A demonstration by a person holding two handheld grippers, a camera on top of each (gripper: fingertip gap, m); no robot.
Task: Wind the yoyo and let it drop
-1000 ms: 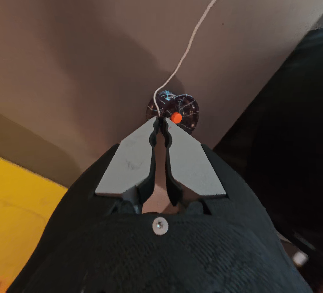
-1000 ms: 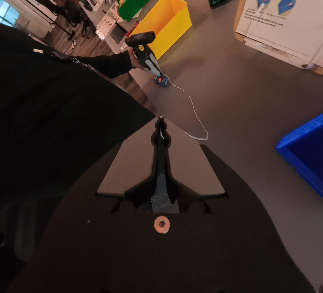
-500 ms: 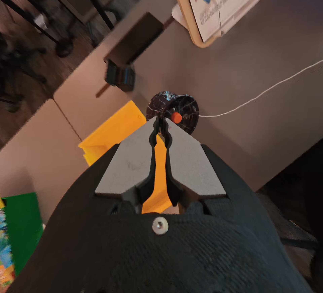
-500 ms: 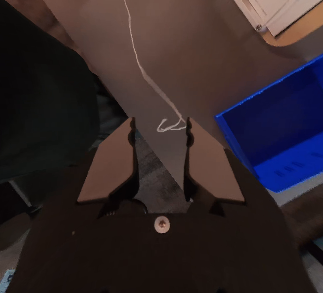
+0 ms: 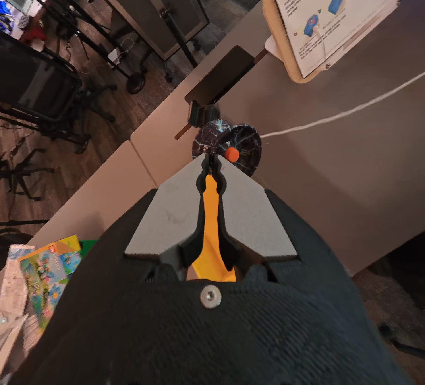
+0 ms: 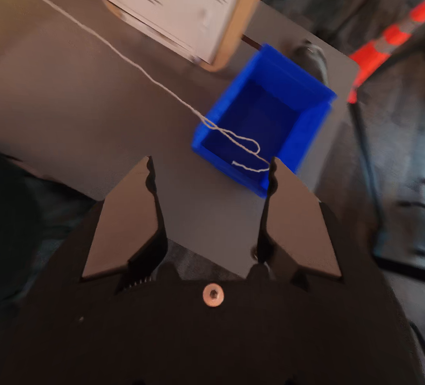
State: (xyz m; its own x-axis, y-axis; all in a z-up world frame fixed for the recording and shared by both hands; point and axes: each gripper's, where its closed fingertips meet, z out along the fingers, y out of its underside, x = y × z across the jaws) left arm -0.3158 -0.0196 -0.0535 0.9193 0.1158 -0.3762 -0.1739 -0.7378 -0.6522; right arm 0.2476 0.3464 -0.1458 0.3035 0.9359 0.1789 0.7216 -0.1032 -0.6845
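A dark yoyo [image 5: 243,144] with blue streaks and an orange hub [image 5: 231,154] sits at the tips of my left gripper [image 5: 211,158], which is shut on its rim and holds it above the grey table [image 5: 333,178]. Its white string [image 5: 333,117] runs off to the right. In the right wrist view the string [image 6: 128,61] comes in from the upper left. Its looped end [image 6: 248,144] hangs against the right fingertip [image 6: 273,167] of my right gripper [image 6: 211,160], which is open and not pinching it.
A blue bin [image 6: 232,95] stands just past my right gripper. A white instruction board [image 5: 322,12] stands at the back, also in the right wrist view [image 6: 179,6]. A yellow bin [image 5: 210,213] shows between the left fingers. A small black device [image 5: 200,113] and toy boxes [image 5: 46,268] lie to the left. The gap from one gripper's tips to the other's is roughly 70 cm.
My right gripper went from shut on the string to wide open and swung toward the blue bin. My left gripper lifted the yoyo off the table and turned outward.
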